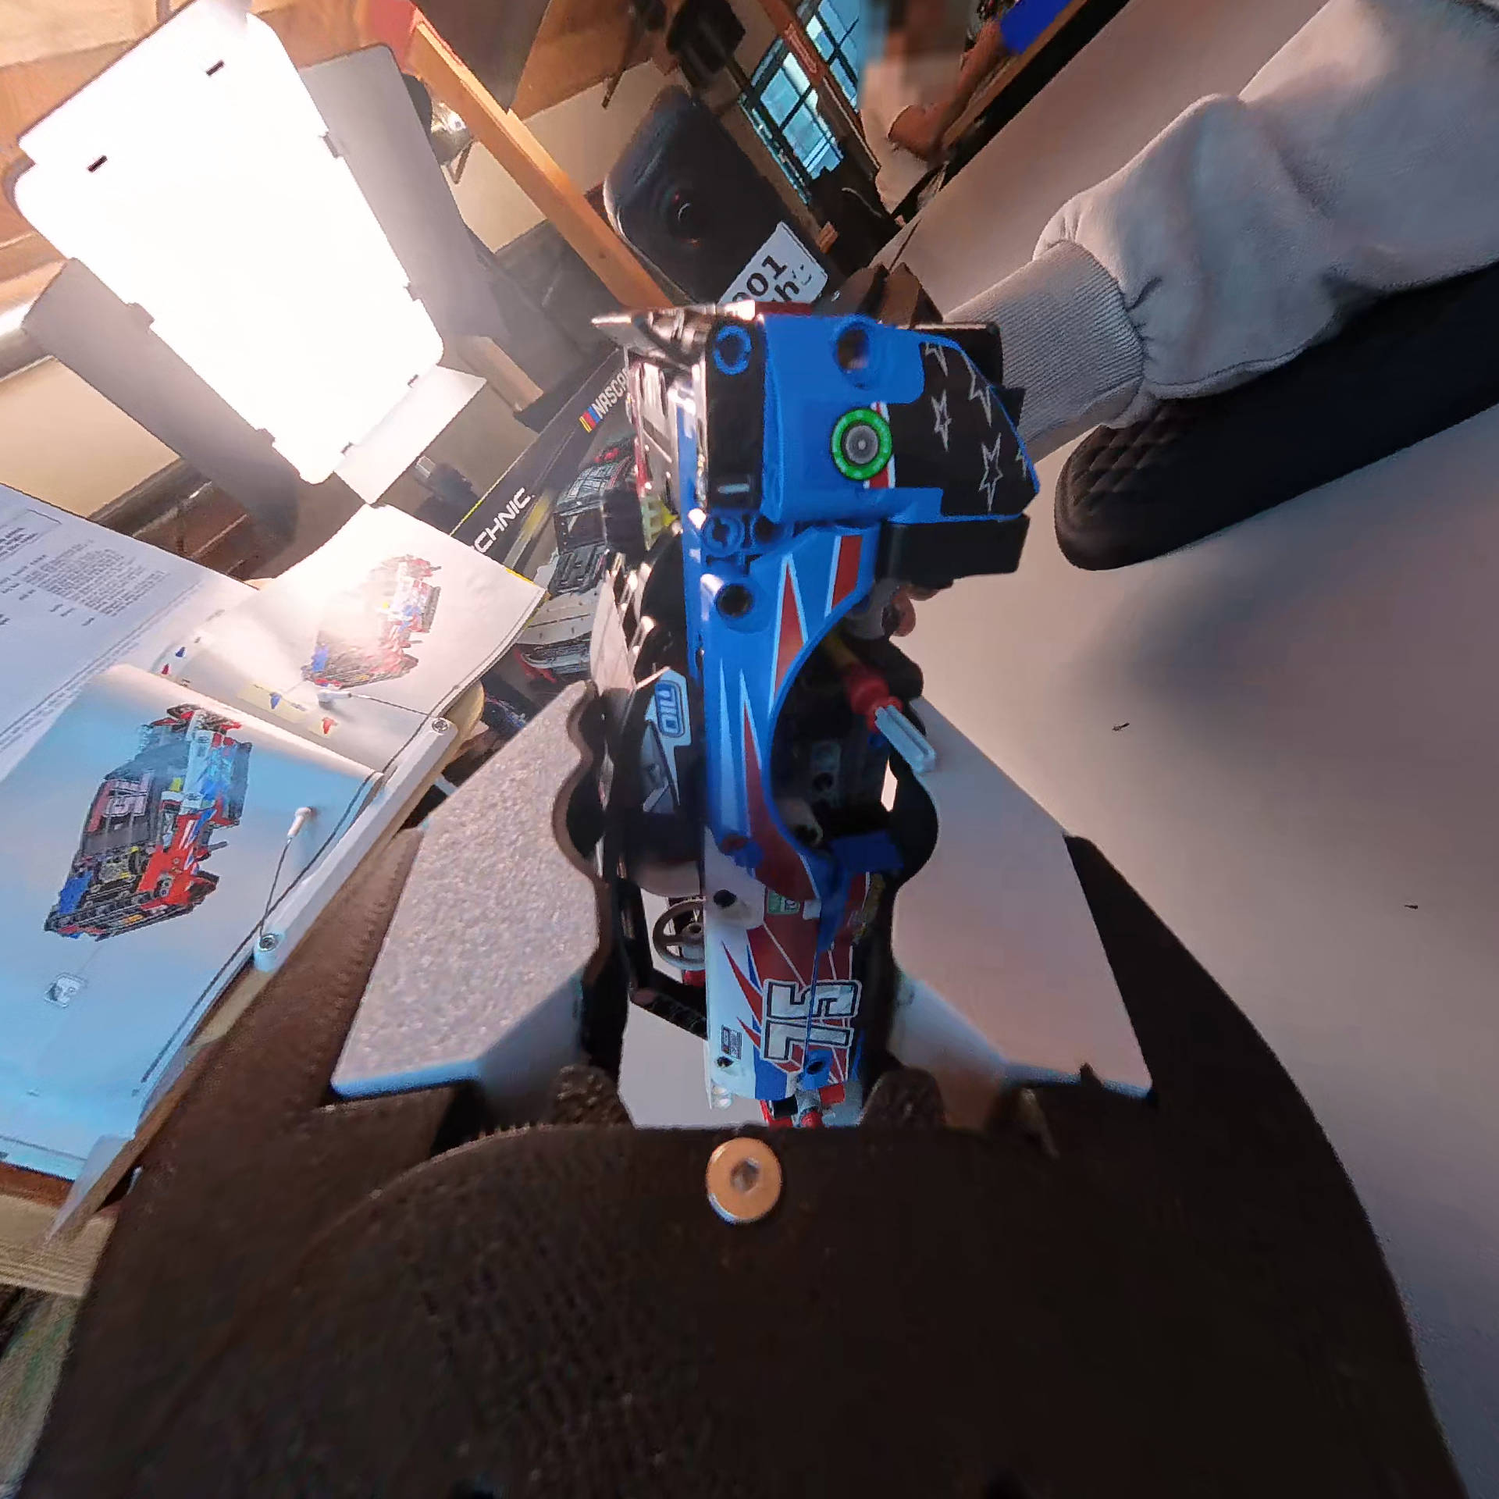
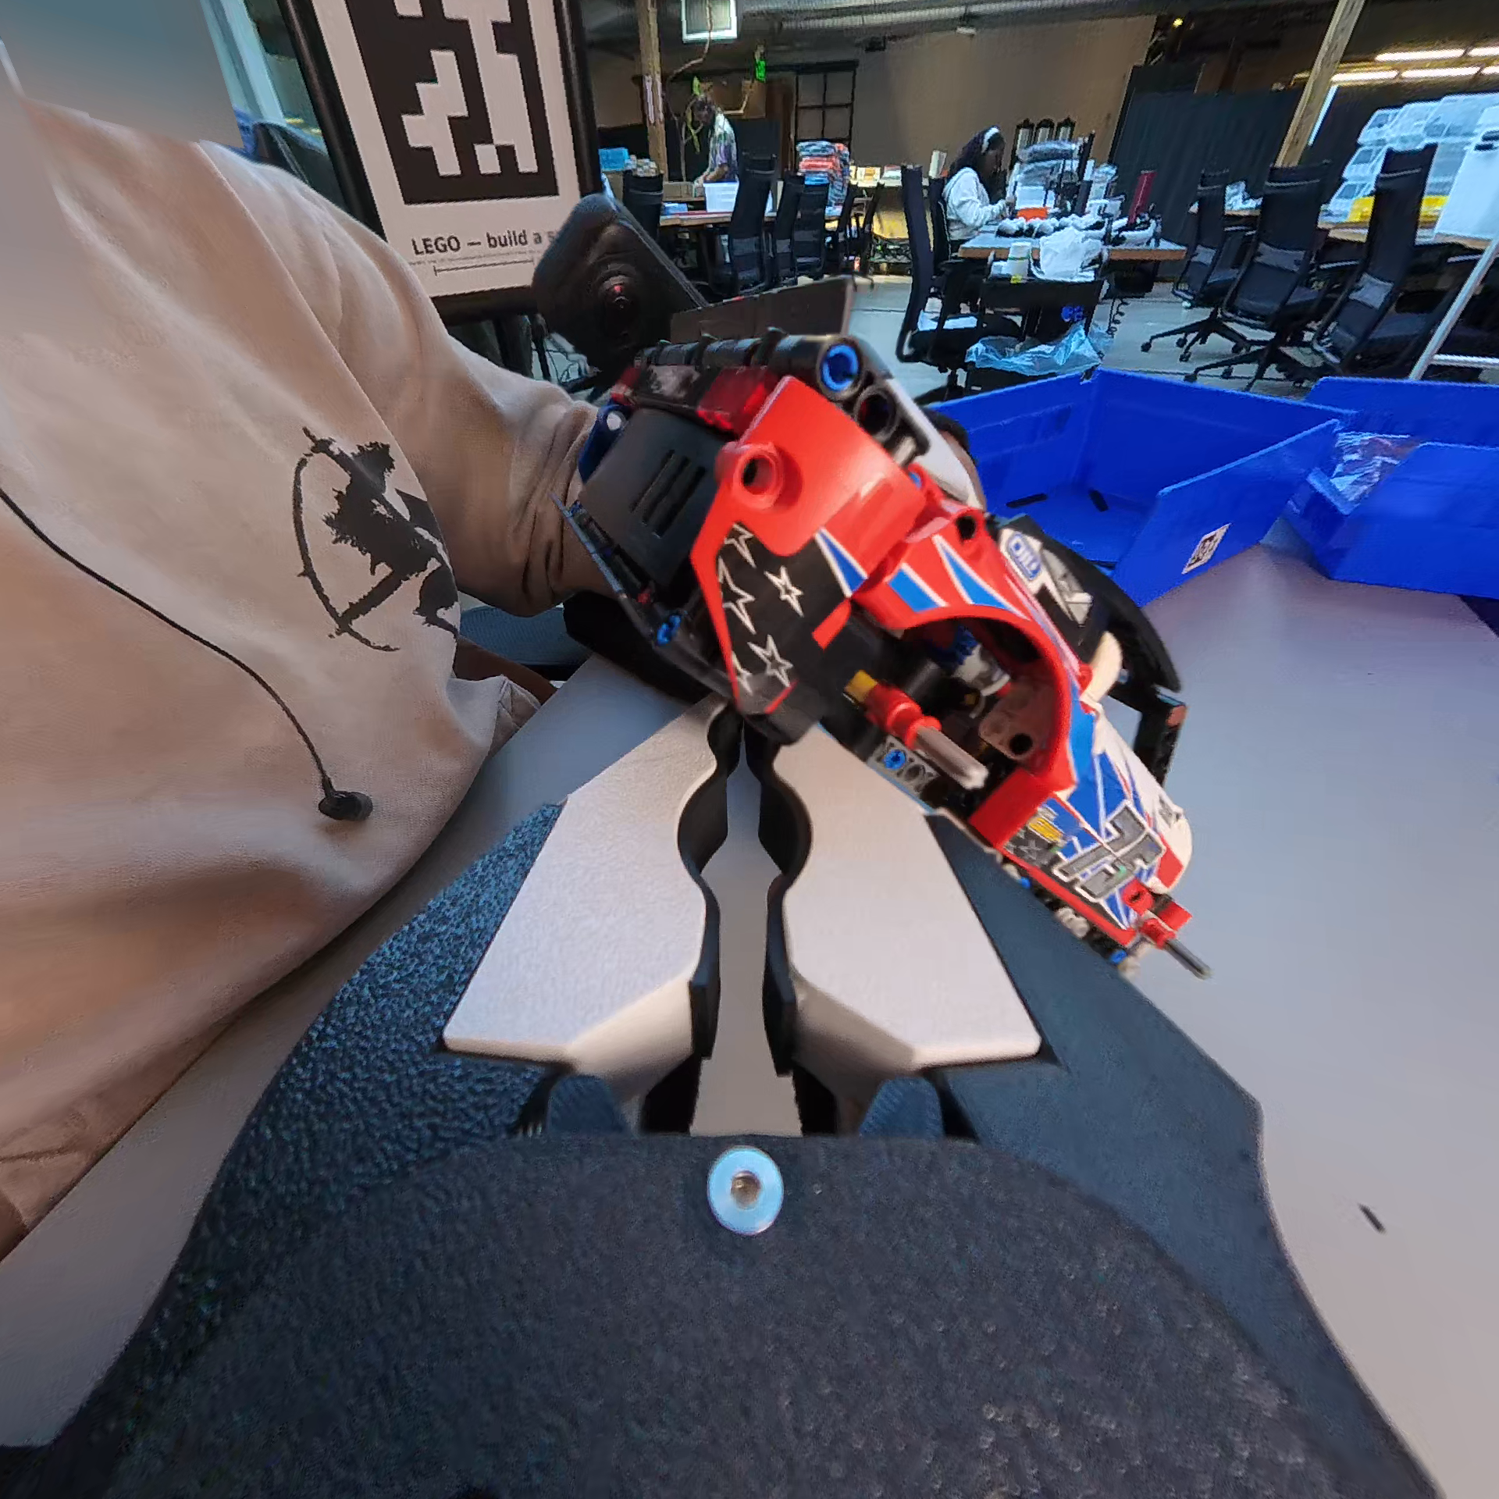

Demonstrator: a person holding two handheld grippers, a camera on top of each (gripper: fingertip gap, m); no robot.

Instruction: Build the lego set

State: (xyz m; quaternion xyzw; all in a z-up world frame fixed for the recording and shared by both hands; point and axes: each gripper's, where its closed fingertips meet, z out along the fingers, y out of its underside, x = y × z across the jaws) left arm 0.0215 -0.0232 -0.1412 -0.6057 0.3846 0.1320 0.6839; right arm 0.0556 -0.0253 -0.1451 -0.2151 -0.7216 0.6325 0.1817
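- Car (image 1: 779, 649), a partly built lego model, is held up off the table (image 1: 1217, 730), end-on to the left wrist view, blue side panel facing that camera.
- Left gripper (image 1: 750, 779) is clamped on the car, one grey finger on each flank of the body.
- Right gripper (image 2: 742, 746) has its tips drawn nearly together just under the car's black starred rear panel; whether they pinch a part there cannot be told.
- In the right wrist view the car (image 2: 908, 633) tilts, red side toward the camera, its numbered end lowest, above the table (image 2: 1338, 811).
- Manual (image 1: 186, 811) lies open at the table's left edge, with the set's box (image 1: 551, 454) beyond it and a bright lamp (image 1: 227, 235) above.
- Blue bins (image 2: 1217, 487) stand at the table's far edge.
- A beige sleeve (image 2: 203, 487) fills the left of the right wrist view.
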